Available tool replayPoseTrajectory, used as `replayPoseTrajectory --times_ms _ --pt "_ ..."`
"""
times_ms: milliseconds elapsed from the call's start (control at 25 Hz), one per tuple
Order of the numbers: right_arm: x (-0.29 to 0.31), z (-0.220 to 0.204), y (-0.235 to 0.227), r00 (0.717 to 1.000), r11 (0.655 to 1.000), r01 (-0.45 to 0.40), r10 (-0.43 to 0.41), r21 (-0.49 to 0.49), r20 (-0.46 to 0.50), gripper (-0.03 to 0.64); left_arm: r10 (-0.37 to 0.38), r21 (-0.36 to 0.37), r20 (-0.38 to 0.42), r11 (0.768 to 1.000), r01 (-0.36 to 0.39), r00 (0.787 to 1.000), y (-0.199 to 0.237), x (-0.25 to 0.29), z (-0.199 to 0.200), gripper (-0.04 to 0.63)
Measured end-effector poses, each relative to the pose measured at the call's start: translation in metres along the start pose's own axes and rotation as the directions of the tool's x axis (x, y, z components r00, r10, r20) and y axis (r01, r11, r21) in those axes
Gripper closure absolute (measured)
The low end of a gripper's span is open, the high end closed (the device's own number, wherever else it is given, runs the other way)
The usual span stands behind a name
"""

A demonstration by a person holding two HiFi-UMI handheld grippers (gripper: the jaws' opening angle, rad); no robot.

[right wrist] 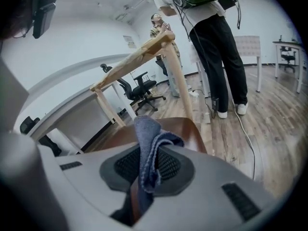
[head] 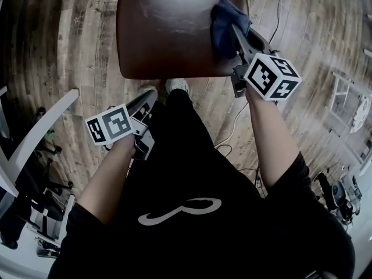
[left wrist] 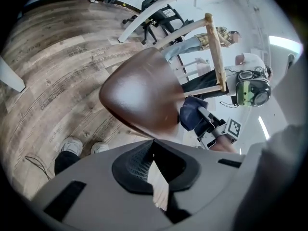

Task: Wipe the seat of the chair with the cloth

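The brown chair seat point(head: 168, 34) fills the top middle of the head view. A dark blue cloth point(head: 224, 22) lies bunched on the seat's right side. My right gripper point(head: 232, 32) is shut on it and reaches in from the right front corner. In the right gripper view the cloth point(right wrist: 147, 143) hangs folded between the jaws over the seat point(right wrist: 192, 131). My left gripper point(head: 149, 97) hangs below the seat's front edge by my legs, shut and holding nothing. The left gripper view shows the seat point(left wrist: 139, 95), the cloth point(left wrist: 190, 112) and its own closed tips point(left wrist: 154, 146).
The chair's pale wooden back frame point(right wrist: 139, 57) rises behind the seat. Two people stand beyond it point(right wrist: 216, 47). A black office chair point(right wrist: 142, 88) and a white table leg point(head: 40, 129) are nearby. A white cable point(head: 232, 127) trails on the wooden floor. My shoes point(head: 174, 86) are at the seat's front.
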State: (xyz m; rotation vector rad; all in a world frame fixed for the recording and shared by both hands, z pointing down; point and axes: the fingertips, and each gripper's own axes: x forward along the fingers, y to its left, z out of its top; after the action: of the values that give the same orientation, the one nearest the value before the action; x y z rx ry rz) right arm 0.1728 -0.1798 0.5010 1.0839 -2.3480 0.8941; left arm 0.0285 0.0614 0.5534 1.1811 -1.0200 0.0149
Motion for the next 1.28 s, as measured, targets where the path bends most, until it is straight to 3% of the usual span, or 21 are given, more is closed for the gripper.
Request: replayPoseTrajectory --times_ms 400,680,840,1040,1280 --pt "0.032 -0.023 0.114 0.993 0.991 -0.119 0.120 0.053 -0.020 0.563 0.014 -0.032 0.010 0.999 -0.014 1.000 0.050 -0.050 0.006 0.583" --pt "0.055 -0.058 0.196 0.975 0.974 -0.205 0.212 0.096 -0.069 0.563 0.019 -0.042 0.025 0.999 -0.018 0.999 0.078 -0.082 0.018 0.583" --pt "0.064 -0.082 0.237 0.956 0.964 -0.258 0.265 0.068 -0.127 0.563 0.020 -0.049 0.018 0.999 -0.019 1.000 0.088 -0.096 0.021 0.583" --pt "0.075 -0.105 0.260 0.946 0.960 -0.269 0.279 0.083 -0.164 0.563 0.036 -0.070 0.024 0.997 -0.034 0.999 0.107 -0.110 0.026 0.583" --pt "0.088 -0.123 0.246 0.957 0.974 -0.204 0.220 0.102 -0.188 0.563 0.094 -0.108 0.033 0.990 -0.090 0.995 0.135 -0.115 0.019 0.583"
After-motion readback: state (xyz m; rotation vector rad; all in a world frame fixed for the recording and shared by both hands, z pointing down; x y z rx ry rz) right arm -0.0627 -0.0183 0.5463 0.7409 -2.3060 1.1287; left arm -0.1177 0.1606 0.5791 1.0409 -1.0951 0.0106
